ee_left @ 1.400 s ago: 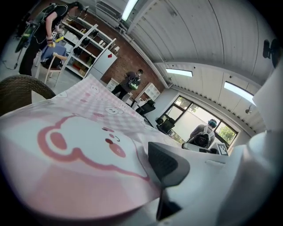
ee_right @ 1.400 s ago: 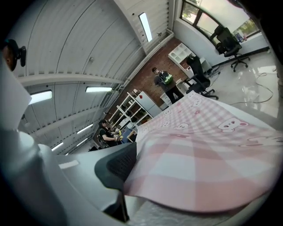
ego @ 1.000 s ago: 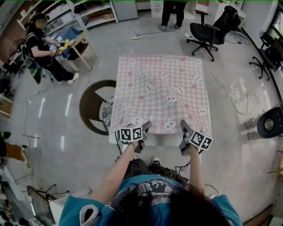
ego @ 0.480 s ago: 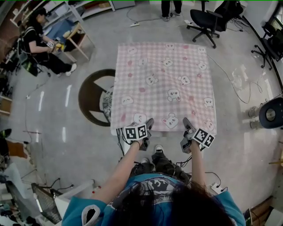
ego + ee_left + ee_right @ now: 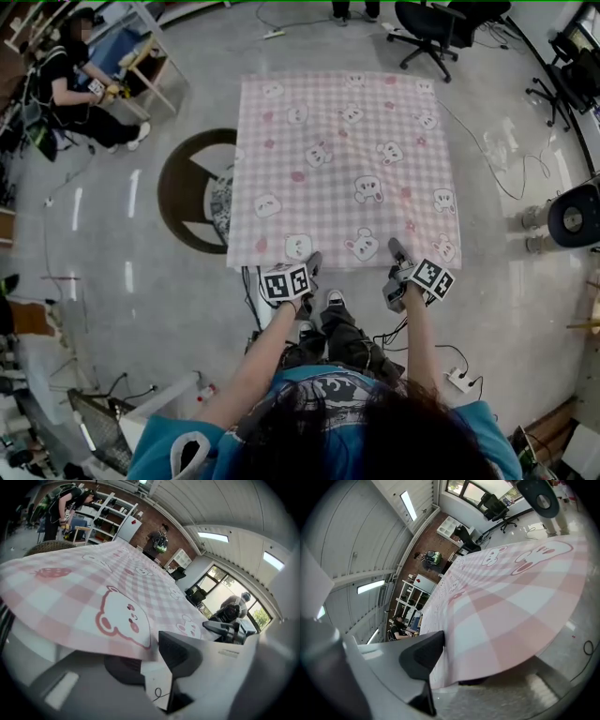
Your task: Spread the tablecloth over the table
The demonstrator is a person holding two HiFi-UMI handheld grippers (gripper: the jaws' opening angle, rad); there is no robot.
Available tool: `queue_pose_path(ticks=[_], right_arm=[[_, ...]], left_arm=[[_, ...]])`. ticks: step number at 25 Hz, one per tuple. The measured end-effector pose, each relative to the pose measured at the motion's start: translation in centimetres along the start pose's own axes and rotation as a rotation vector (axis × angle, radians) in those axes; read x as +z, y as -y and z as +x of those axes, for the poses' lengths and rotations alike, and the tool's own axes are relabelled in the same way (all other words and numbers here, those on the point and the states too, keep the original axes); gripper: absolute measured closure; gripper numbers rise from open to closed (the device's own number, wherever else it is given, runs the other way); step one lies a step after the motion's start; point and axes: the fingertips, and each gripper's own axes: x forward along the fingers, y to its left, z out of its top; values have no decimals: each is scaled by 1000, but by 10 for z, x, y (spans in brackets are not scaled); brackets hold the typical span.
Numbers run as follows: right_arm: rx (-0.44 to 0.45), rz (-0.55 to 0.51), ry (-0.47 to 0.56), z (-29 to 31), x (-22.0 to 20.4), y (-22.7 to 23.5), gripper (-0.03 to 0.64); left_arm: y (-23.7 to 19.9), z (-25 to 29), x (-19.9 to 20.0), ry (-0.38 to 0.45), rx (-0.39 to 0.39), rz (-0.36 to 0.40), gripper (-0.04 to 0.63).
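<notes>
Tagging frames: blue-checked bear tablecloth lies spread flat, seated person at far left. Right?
No: the tablecloth is pink-checked, not blue, as the head view shows. It does lie spread flat with bear prints, seated person at far left.

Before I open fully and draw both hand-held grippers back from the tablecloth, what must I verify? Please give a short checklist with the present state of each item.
1. Tablecloth covers the table top: ok. It lies flat, and no bare top shows in the head view.
2. Equal overhang on every side: cannot tell. The far side's drop is hidden.
3. Left hand-held gripper free of the cloth: not ok. Its jaws have just been opening, but the near edge lies between them.
4. Right hand-held gripper free of the cloth: not ok. Its jaws have also just been opening, with the edge between them.
5. Floor safe for stepping back: not ok. A power strip lies to your right, so step carefully.
</notes>
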Motion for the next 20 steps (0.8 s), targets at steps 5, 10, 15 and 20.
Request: queue_pose_path(ticks=[5,10,15,20], right_arm=[[-48,21,-15,0,-9,16,506],[-105,-24,-61,-13,-30,31,512],[-127,-30,-35,-21,-36,31,505],[-120,-26,-7,-34,-42,24,503]], left_arm=[[-18,-14,-15,-9,32,20,482],[-30,-29,-16,7,40,4,477],[-33,-40,-26,-16,38,30,486],[-26,-51,-29,-9,3,49,485]])
